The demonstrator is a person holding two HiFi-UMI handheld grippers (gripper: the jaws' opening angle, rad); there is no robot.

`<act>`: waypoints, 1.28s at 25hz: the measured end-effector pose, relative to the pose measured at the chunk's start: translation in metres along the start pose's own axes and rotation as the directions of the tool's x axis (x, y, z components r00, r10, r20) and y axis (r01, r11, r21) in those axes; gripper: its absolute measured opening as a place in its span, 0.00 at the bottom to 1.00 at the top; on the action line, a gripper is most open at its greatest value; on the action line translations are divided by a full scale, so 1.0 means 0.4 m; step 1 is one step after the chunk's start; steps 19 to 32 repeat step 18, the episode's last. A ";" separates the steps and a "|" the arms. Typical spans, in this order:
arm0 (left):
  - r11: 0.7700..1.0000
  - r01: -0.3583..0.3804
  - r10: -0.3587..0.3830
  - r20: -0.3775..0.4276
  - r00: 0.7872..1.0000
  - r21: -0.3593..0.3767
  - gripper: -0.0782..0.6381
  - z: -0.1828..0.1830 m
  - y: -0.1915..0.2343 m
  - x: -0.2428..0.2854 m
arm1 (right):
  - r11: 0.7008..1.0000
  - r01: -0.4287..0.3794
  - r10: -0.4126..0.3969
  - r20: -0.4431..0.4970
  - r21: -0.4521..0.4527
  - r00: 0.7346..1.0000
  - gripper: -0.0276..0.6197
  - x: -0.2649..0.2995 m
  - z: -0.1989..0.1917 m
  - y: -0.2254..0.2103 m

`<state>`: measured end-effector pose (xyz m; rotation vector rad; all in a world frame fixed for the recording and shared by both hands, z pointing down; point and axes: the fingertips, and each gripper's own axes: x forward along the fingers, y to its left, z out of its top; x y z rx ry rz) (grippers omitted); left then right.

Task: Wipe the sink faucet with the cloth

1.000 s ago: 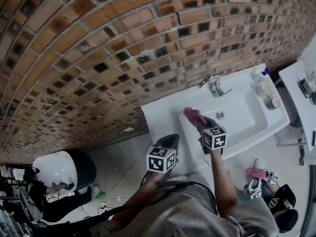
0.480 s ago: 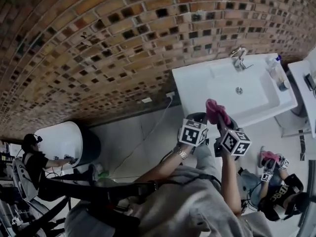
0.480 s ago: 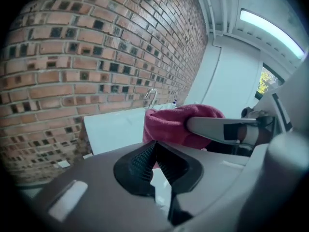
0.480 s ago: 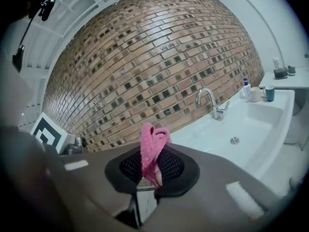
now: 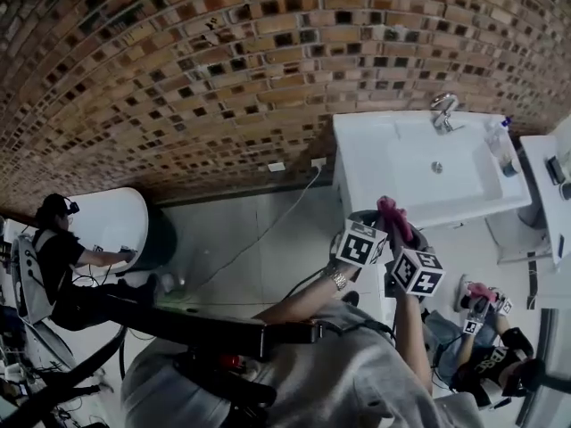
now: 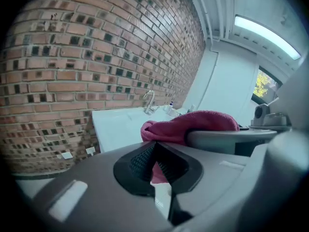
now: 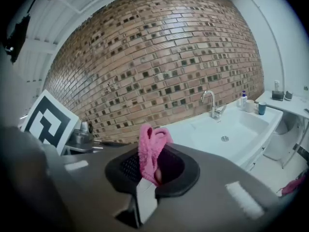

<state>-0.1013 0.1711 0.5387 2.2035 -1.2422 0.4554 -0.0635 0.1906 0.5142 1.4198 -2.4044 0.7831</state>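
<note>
- Right gripper (image 7: 150, 170): jaws clamping pink cloth (image 7: 150, 146), fold sticking up between pads.
- Left gripper (image 6: 153, 164): jaws nearly together, only narrow slit, gripping nothing; pink in slit looking like cloth beyond.
- Both grippers hovering side by side over floor, off sink's (image 5: 357, 163) front-left corner.
- Faucet (image 5: 443, 110) standing at sink's back edge, well apart from cloth.
- Judging: no wiping happening now; cloth needing carrying to faucet; any wiping already done not showing.
</note>
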 end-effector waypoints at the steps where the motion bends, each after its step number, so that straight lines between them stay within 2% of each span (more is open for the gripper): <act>1: 1.000 -0.004 0.004 0.011 1.000 0.002 0.13 0.009 -0.003 -0.010 | 1.000 -0.009 0.009 0.008 -0.006 1.000 0.10 -0.007 0.008 0.009; 5: 1.000 -0.029 0.029 0.054 0.998 -0.003 0.13 0.021 -0.006 -0.042 | 0.998 -0.044 0.044 0.026 -0.033 0.999 0.10 -0.029 0.015 0.038; 11: 0.999 -0.043 0.042 0.046 0.998 0.001 0.13 -0.010 -0.027 -0.070 | 0.997 -0.075 0.075 0.003 -0.003 0.997 0.10 -0.048 -0.008 0.039; 18: 0.998 -0.070 0.070 0.067 0.995 -0.003 0.13 -0.008 -0.039 -0.085 | 0.993 -0.117 0.117 0.006 -0.023 0.993 0.10 -0.068 -0.010 0.061; 32: 0.998 -0.070 0.070 0.067 0.995 -0.003 0.13 -0.008 -0.039 -0.085 | 0.993 -0.117 0.117 0.006 -0.023 0.993 0.10 -0.068 -0.010 0.061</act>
